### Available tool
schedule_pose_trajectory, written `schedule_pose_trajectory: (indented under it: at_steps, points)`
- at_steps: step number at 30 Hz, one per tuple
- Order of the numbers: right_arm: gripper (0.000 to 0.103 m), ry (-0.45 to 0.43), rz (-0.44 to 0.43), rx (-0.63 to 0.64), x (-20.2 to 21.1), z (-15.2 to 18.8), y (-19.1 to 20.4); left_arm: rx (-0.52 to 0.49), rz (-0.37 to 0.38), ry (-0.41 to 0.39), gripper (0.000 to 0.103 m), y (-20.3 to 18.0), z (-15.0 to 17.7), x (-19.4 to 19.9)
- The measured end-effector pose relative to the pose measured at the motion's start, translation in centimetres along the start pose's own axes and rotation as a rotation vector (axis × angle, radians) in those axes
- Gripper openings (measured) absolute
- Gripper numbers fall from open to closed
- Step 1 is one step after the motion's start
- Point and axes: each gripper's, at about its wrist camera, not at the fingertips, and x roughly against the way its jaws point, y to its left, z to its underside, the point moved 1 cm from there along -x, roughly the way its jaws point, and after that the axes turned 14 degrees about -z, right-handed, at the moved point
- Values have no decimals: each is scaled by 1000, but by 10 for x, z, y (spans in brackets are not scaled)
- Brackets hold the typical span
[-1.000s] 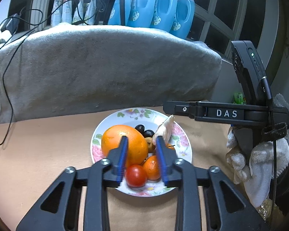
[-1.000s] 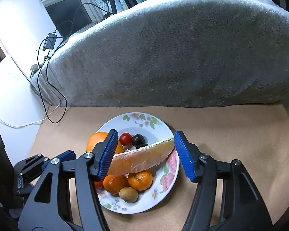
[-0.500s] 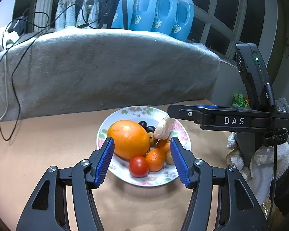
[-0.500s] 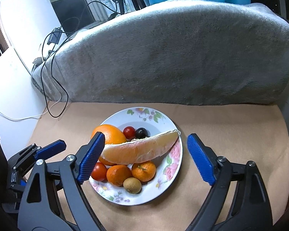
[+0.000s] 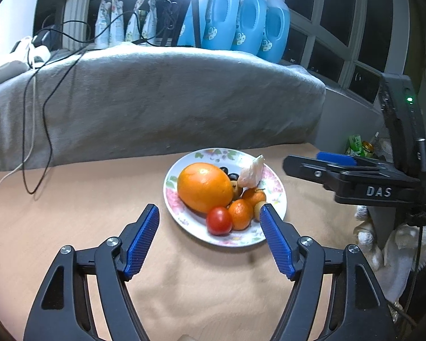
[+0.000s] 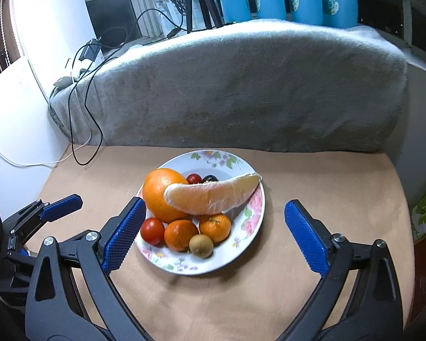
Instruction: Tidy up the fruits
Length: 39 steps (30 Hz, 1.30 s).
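A flowered plate [image 6: 252, 216] on the tan table holds a big orange [image 6: 159, 193], a pomelo segment [image 6: 213, 196] lying across the fruit, a tomato [image 6: 152, 230], two mandarins [image 6: 181, 234], a kiwi [image 6: 201, 245] and dark grapes [image 6: 210, 178]. My right gripper [image 6: 214, 205] hovers short of the plate, its jaws opening wide, with no pad touching anything. My left gripper [image 5: 208, 213] is drawn back from the plate [image 5: 272, 182]; its jaws are opening too and hold nothing. The orange [image 5: 204, 187] and tomato [image 5: 219, 220] lie just beyond its tips.
A grey blanket-covered bolster [image 5: 156, 99] walls off the table's far side, with blue detergent bottles [image 5: 247, 17] and cables [image 5: 45, 108] behind it. A white-gloved hand [image 5: 397, 244] holds the right gripper [image 5: 326, 167] at the plate's right. The left gripper [image 6: 59, 207] shows at far left.
Both grippers have spread their jaws and backed away from the plate. The right one released the pomelo segment, which now rests on the fruit; the left one came off the tomato and mandarin.
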Motion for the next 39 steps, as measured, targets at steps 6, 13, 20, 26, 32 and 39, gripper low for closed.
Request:
schedule_pose_trajectory:
  at_steps: [6,13,20,26,32,39]
  points:
    - [103,-33,31,28,16,12,15,3,-18,-6,76,3,8,12]
    - [103,-57,90,77,32,25,32,9,-38,-19,79,7,15,30]
    - [103,-120,134,108,56,35,48,-7,-76,-50,80,6,19,47]
    - [103,-193,172,109,75,40,57,1,-89,-77,84,6,20,58]
    - [103,-235,208,105,84,49,62,7,-112,-77,84,5,22,61]
    - [103,-242,214,86,88,53,58,7,-116,-70,84,4,23,62]
